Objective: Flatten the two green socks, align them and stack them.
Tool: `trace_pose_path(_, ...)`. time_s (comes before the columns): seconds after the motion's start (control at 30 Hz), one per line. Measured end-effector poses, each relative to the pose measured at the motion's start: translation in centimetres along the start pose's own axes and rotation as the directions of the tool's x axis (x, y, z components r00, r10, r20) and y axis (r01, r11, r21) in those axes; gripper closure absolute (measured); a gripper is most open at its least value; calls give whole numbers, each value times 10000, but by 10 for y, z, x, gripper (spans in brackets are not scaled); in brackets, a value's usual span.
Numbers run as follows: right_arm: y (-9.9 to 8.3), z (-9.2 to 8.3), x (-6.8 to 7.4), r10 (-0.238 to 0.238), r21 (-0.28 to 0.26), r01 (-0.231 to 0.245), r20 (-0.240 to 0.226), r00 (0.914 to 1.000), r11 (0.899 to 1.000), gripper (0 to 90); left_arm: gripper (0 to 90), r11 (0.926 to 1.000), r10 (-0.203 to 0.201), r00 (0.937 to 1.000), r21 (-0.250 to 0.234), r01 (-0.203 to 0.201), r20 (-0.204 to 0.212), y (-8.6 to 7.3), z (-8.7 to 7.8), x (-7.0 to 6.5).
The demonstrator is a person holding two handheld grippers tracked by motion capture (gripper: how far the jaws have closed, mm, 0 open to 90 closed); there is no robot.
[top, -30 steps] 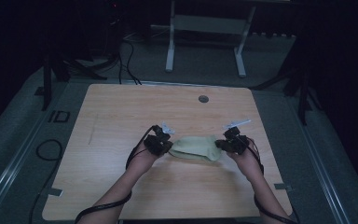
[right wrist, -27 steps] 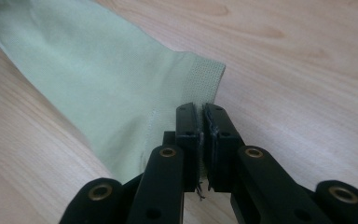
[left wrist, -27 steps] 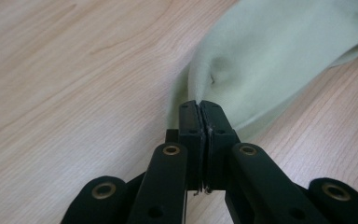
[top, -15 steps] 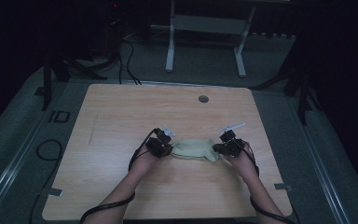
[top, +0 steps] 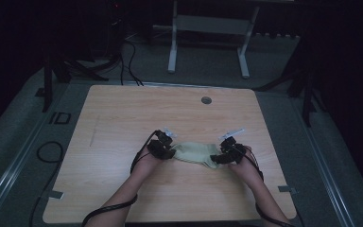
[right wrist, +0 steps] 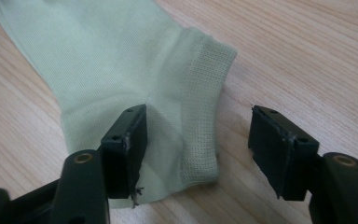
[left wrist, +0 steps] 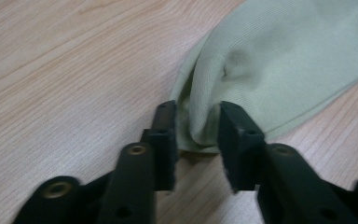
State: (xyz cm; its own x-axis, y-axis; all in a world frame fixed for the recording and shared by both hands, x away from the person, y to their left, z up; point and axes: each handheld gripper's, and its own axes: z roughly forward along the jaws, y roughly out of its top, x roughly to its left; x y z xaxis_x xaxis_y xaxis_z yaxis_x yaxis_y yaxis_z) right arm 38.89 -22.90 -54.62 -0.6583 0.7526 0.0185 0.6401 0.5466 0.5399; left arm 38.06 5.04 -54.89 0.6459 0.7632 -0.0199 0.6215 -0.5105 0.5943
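The left tool (left wrist: pixel 196 135) has just been opening, its jaws narrowly parted around a fold of the pale green sock (left wrist: pixel 279 70). The right tool (right wrist: pixel 198 144) has just been opening too and stands wide, released, over the sock's cuff (right wrist: pixel 205 107) on the surface (right wrist: pixel 307 56). The high view is too dim to show the jaws.

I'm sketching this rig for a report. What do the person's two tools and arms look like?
Both the left tool and the right tool are black, with two blocky jaws on bolted links, a pale plate on top and a black trailing cable. The forearms are bare, no sleeves.

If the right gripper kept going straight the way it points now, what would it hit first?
Most likely the pale green sock: the right gripper has just been opening, and the ribbed cuff lies between its jaws, on the table.
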Motion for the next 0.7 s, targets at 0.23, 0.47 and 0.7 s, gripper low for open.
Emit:
trace_pose_path(0.23, 1, -8, 1, 32, -147, -28, 226, 9997, 9999, 378, 810, 10000, 34, 9999, 39, -35, 153, 0, 0, -2)
trace_pose_path(0.47, 4, -35, 27, -120, -1111, 35, -765, 9970, 9938, 543, 865, 9999, -154, 9995, 1, 154, 260, -1, 0, -1)
trace_pose_path(0.7, -8, -19, 46, -379, -763, 306, -963, 9946, 9966, 882, 866, 9994, -333, 9990, -37, 334, 301, -1, -2, 0)
